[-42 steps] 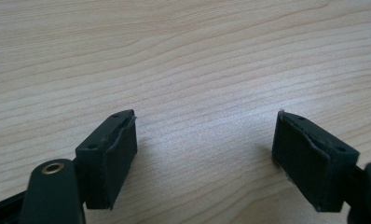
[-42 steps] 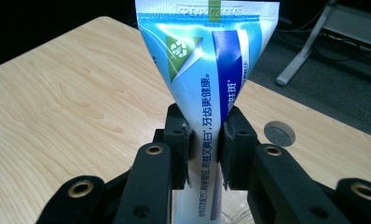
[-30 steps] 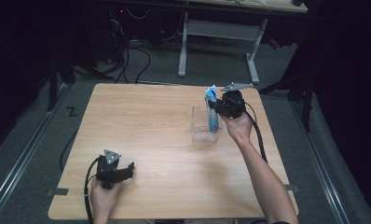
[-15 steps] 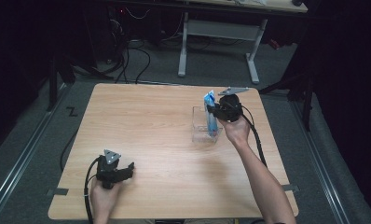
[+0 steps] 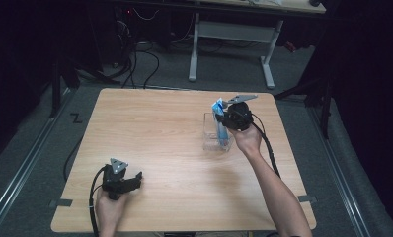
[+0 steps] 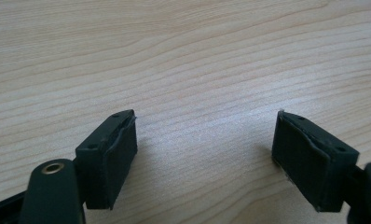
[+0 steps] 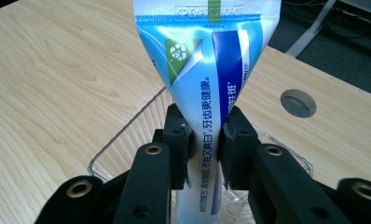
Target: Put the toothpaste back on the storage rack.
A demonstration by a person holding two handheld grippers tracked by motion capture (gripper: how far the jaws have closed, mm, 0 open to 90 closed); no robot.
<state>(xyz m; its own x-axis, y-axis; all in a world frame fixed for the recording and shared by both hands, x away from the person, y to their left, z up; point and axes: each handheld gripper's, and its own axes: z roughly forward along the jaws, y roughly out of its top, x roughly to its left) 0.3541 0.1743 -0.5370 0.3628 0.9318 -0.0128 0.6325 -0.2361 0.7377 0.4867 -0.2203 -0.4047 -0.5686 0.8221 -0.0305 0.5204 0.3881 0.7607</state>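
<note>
Blue-and-white toothpaste tube (image 7: 207, 88) poised over the clear tray (image 5: 210, 143), right of centre!

Lower left of the high view, the left gripper (image 5: 135, 178) rests on the wooden table (image 5: 160, 133), jaws wide apart, nothing between them. Over to the right, the right gripper (image 5: 221, 120) pinches the tube tight mid-body, crimped end up. Risk: the slick tube could slide through the pads or catch the tray's wall and tip it. Chinese lettering runs down the tube, plus a recycling mark and an embossed "EXP" date stamp.
</note>
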